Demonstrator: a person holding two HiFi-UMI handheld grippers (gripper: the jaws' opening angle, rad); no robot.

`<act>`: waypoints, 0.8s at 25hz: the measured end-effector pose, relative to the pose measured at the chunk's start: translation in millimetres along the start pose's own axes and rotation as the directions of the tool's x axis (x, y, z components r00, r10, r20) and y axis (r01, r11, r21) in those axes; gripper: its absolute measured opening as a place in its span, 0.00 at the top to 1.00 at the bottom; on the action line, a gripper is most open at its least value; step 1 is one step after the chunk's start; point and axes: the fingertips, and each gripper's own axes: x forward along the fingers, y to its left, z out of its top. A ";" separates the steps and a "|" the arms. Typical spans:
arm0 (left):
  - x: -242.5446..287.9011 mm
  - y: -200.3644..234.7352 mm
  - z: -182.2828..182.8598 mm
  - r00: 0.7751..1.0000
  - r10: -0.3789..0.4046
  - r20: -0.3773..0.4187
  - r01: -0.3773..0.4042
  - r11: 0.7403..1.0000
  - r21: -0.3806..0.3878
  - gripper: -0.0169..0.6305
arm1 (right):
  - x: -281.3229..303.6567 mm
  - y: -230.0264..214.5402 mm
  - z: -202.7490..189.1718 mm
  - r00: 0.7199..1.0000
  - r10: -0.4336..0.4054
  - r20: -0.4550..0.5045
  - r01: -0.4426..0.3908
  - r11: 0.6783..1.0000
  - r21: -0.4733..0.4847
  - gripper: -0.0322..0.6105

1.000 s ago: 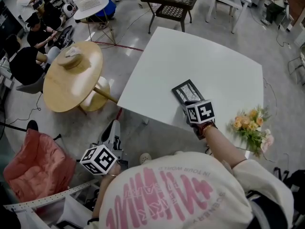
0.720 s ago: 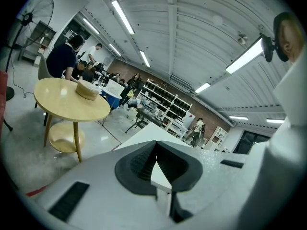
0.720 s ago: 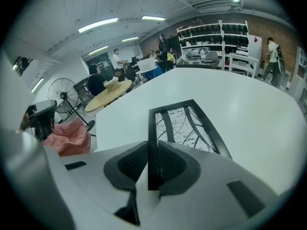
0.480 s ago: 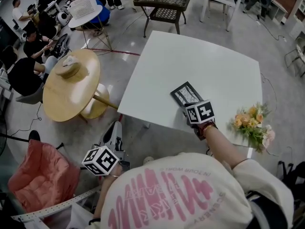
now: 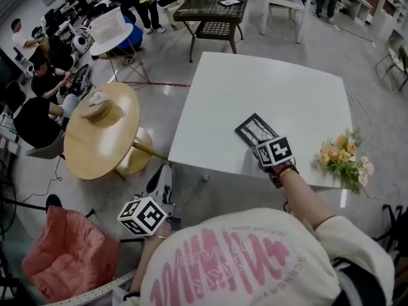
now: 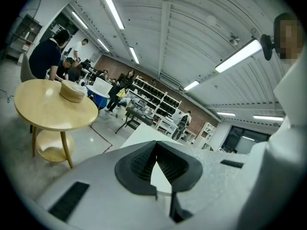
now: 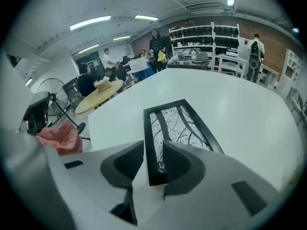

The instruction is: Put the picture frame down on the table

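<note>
The picture frame [image 5: 254,129] [image 7: 180,126], black with a white and black line pattern, lies flat on the white table [image 5: 268,85] near its front edge. My right gripper [image 5: 263,145] [image 7: 153,151] is low at the frame's near end. Its jaws stand apart on either side of the frame's left border, and white table shows between them below the frame's near edge. My left gripper [image 5: 160,178] [image 6: 155,147] hangs off the table to the left, above the floor. Its jaws are shut with nothing in them.
A bunch of orange and pink flowers [image 5: 344,160] lies at the table's right front corner. A round wooden table [image 5: 95,132] [image 6: 48,104] stands to the left, with a pink chair [image 5: 67,250] nearer me. A dark mesh table [image 5: 207,8] and several people are farther back.
The head camera has shifted a little, so the table sits slightly higher and more to the right. The frame and the right gripper keep the same place relative to each other.
</note>
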 end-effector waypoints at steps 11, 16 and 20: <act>8.6 -18.6 8.7 0.981 -0.173 -0.086 0.179 0.981 0.071 0.97 | -74.1 20.3 24.0 0.942 -0.056 0.331 -0.068 0.934 0.350 0.77; 14.4 -48.1 12.9 0.961 -0.261 -0.092 0.271 0.955 0.119 0.97 | -126.4 35.2 35.5 0.857 -0.094 0.507 -0.130 0.912 0.389 0.83; 18.8 -69.8 14.5 0.956 -0.285 -0.063 0.292 0.943 0.160 0.97 | -175.2 39.4 47.2 0.757 -0.108 0.644 -0.151 0.931 0.334 0.91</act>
